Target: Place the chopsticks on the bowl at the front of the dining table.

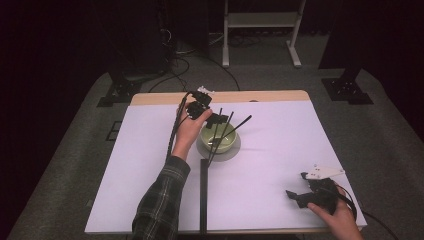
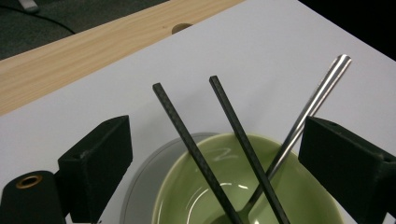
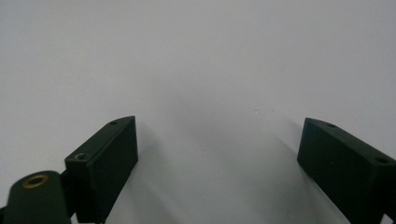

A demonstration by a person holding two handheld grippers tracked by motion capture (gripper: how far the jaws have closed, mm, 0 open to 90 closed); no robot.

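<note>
two black square chopsticks [image 2: 224, 140] and a steel spoon [image 2: 306, 112] already lean in the pale green ceramic bowl [image 2: 299, 191], seemingly placed, while the left gripper [image 1: 216, 118] hovers wide open and the right gripper [image 1: 296, 196] rests open.

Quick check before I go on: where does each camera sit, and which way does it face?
High view: above the near table edge, facing forward and down; sleeve, both hands, left tongs, right tongs.
Left gripper view: on the left tongs, open, over the bowl.
Right gripper view: open jaws over bare table.
Shared: bowl, chopsticks, spoon.
</note>
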